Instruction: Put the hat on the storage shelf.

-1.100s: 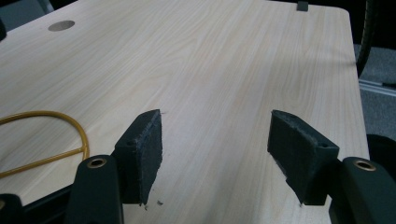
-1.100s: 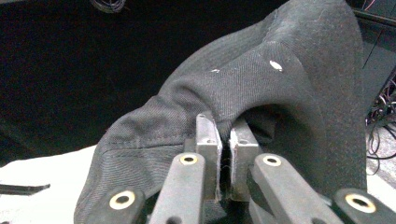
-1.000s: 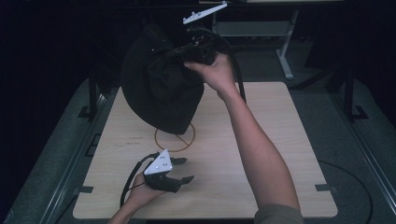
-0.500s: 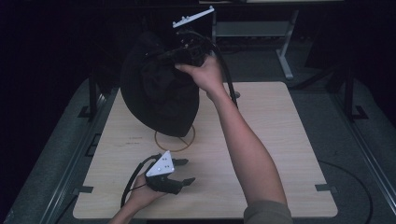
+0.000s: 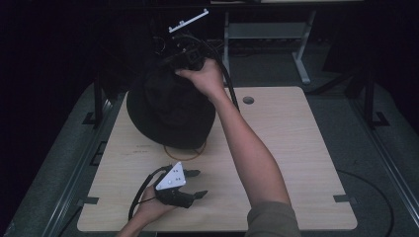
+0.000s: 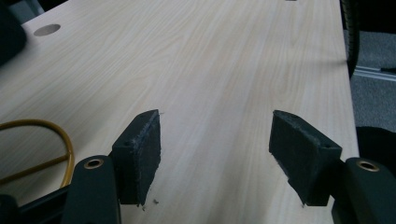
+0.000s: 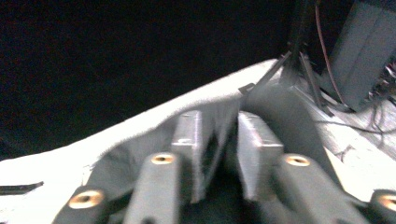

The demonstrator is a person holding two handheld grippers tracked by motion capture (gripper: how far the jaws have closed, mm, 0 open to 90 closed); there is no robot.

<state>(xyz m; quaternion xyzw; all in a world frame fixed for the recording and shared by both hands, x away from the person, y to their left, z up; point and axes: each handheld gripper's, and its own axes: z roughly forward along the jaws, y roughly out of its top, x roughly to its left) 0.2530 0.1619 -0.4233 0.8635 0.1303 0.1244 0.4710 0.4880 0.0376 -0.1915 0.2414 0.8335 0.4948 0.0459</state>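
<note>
No writing is legible: nearest, the left gripper rests on the pale wood-grain table with its foam-padded jaws wide apart, beside a yellow ring, while farther off the right gripper pinches a soft, rounded black bag at its top.

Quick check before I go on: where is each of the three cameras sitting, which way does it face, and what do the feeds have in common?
High view: above the person's side, looking forward and down on the table; both forearms, left tool, right tool gripping the black bag.
Left gripper view: on the left tool, low over the table, jaws wide apart.
Right gripper view: on the right tool, jaws closed on the bag.
Shared: yellow ring and table hole, high and left views.
</note>
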